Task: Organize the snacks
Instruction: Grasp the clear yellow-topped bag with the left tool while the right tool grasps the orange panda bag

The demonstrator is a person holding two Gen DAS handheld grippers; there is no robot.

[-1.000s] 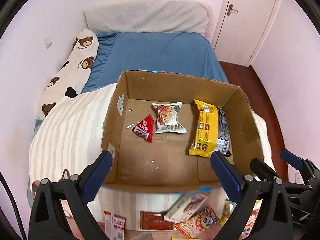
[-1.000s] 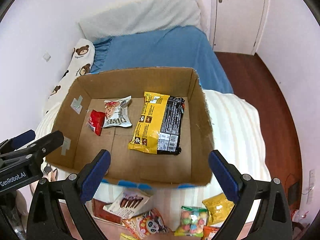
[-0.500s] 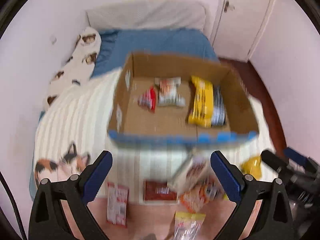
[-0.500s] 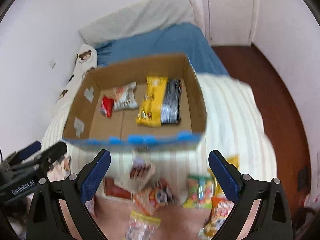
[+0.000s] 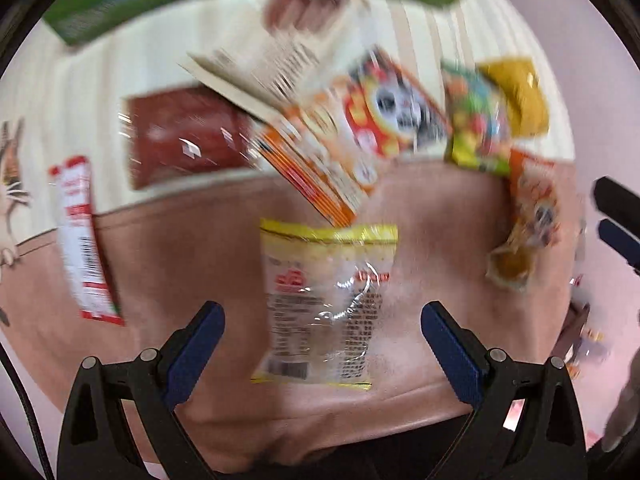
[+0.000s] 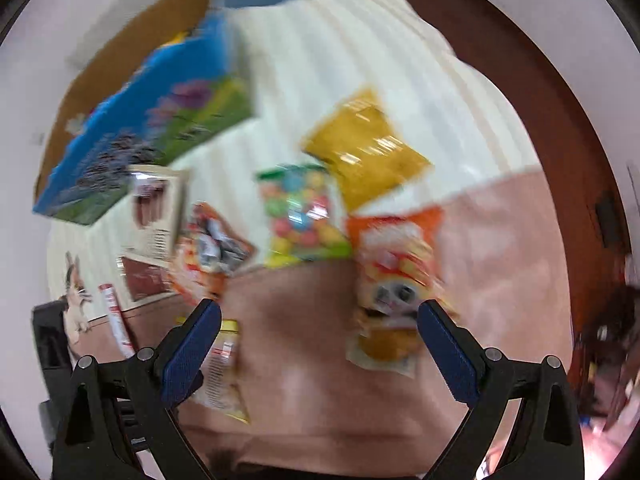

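Cream-striped bedding [image 6: 328, 76] and a pink-brown blanket [image 5: 432, 232] fill both blurred views, with the snacks scattered where the two meet. Only the right wrist view takes in the cardboard box [image 6: 132, 40] at upper left, its outer wall printed blue and green, and the dark red floor [image 6: 552, 120] beyond the bed. Only the left wrist view shows the dark red packet [image 5: 184, 136] clearly, with a pale carton [image 5: 280, 56] overlapping its corner and the orange panda box [image 5: 360, 128] just beside that. The clear yellow-edged bag [image 5: 328, 304] lies on the blanket between the left gripper [image 5: 322, 332] fingers, which stand spread wide, apart from it and empty. The right gripper [image 6: 320, 344] is spread just as wide and holds nothing; the orange pouch [image 6: 396, 276] lies just by its right finger. Both views show the candy bag [image 6: 300, 216] beside the mustard-yellow packet [image 6: 364, 148], and the narrow red-and-white stick packet [image 5: 84, 240] lying off to the left.
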